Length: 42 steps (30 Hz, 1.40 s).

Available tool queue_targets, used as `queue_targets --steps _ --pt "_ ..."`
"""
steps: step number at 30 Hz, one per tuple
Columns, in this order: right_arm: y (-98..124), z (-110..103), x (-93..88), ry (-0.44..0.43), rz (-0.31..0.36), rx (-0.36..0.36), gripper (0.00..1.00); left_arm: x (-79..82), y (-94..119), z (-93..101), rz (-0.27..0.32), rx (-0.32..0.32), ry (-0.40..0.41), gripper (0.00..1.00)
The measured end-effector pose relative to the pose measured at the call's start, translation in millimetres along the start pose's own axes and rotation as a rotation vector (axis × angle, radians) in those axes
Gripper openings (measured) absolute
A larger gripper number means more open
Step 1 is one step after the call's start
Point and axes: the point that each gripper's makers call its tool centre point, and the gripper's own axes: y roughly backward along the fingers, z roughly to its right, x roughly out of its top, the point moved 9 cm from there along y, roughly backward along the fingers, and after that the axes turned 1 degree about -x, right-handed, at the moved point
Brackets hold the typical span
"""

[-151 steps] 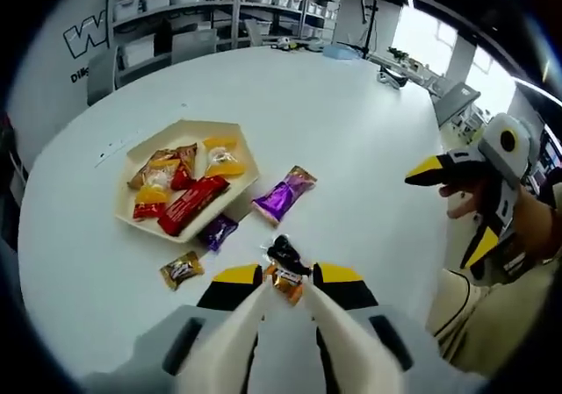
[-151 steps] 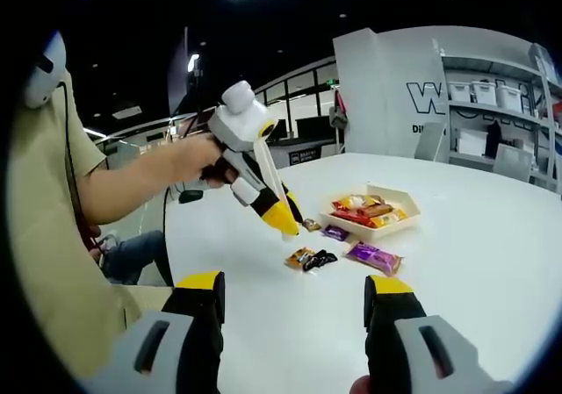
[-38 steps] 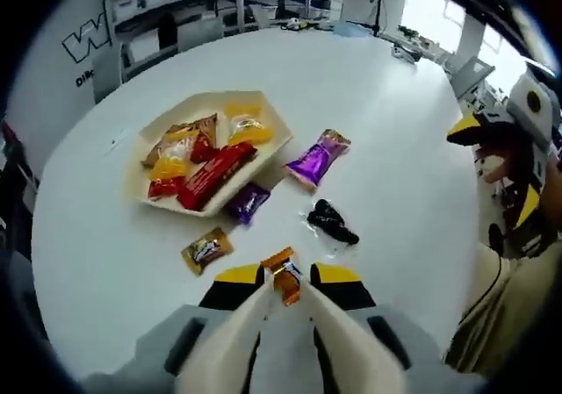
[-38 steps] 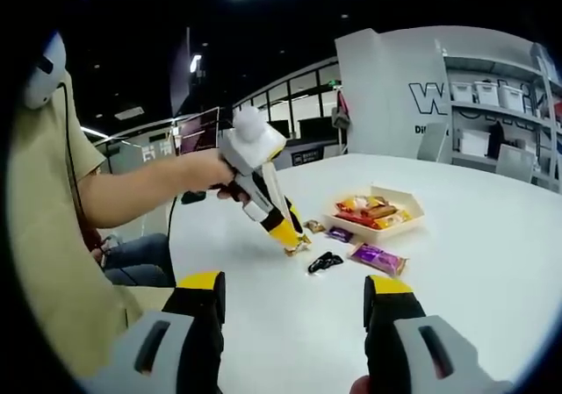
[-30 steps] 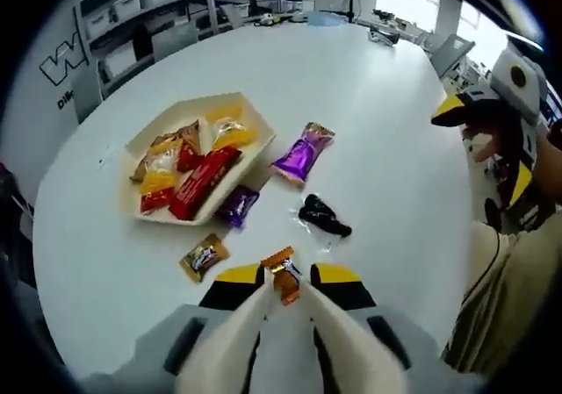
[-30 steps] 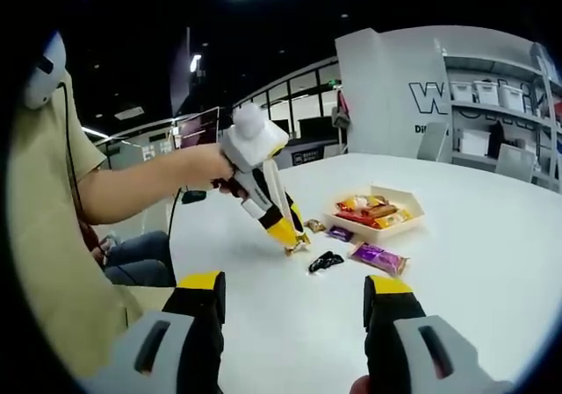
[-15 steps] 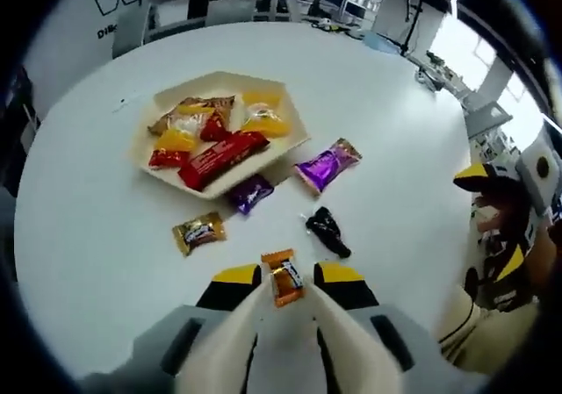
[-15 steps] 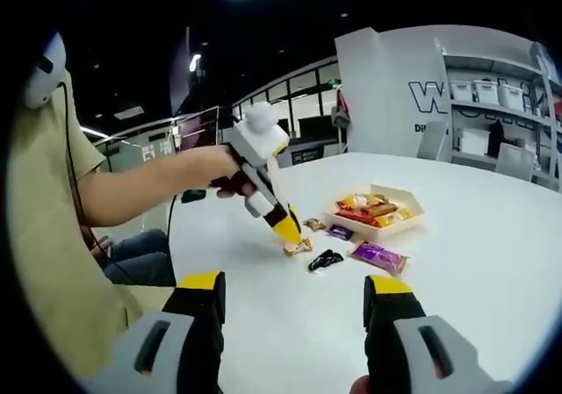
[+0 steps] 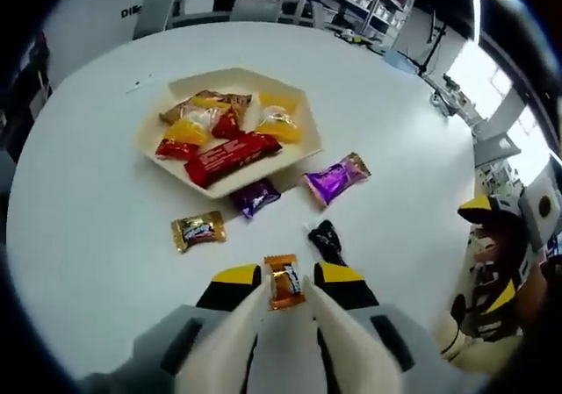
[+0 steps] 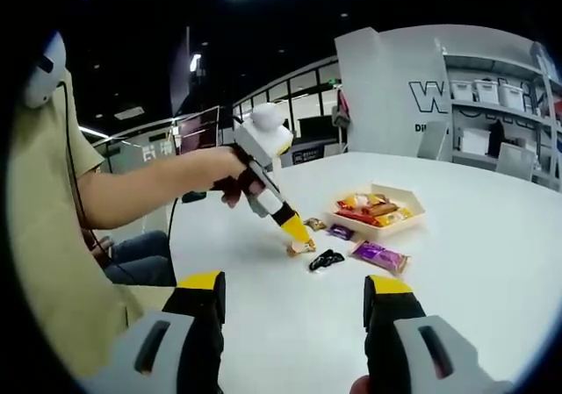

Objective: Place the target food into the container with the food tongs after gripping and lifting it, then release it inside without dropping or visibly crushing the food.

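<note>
the left gripper has its fingers closed on an orange snack packet, held above the white desk. the beige tray of wrapped snacks lies farther ahead. between the tray and the gripper lie 4 loose packets: a gold one, a small purple one, a larger purple one and a black one. the right gripper hangs well apart, fingers spread wide, holding nothing.

One tray, five loose wrapped snacks.
</note>
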Motion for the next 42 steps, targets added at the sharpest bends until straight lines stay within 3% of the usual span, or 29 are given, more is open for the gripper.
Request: queue_targets --steps 4,6,17,23,27,29,32,33,35,42 --pt "-0.2 -0.4 -0.4 -0.001 -0.002 0.001 0.62 0.8 0.3 0.6 0.005 0.001 0.003 0.22" --pt "0.0 -0.3 -0.4 0.001 -0.002 0.001 0.62 0.6 1.0 1.5 0.004 0.001 -0.034 0.21" --pt "1.5 0.2 -1.4 -0.002 -0.002 -0.002 0.62 2.5 6.0 2.0 -0.040 -0.034 -0.408 0.19" --pt "2.0 0.5 -1.1 -0.003 0.000 -0.003 0.62 2.7 6.3 -2.3 -0.067 -0.069 -0.493 0.20" --pt "1.2 0.5 -1.9 -0.004 -0.002 -0.002 0.62 3.5 7.2 -3.4 -0.061 -0.071 -0.469 0.21" --pt "0.9 0.3 -1.8 -0.004 -0.002 -0.002 0.62 2.9 7.3 -0.8 -0.057 -0.081 -0.384 0.22" --pt "0.8 0.1 -1.7 -0.004 -0.002 -0.002 0.62 2.3 6.3 -0.7 -0.057 -0.075 -0.380 0.23" --pt "0.9 0.0 -1.7 -0.004 -0.002 -0.002 0.62 1.2 5.8 -0.3 -0.057 -0.068 -0.322 0.23" --pt "1.3 0.1 -1.9 -0.003 -0.003 -0.003 0.62 1.4 5.2 -1.4 -0.053 -0.064 -0.282 0.23" --pt "2.2 0.3 -3.1 -0.007 -0.002 -0.005 0.62 -2.9 4.1 0.2 -0.038 -0.042 -0.284 0.23"
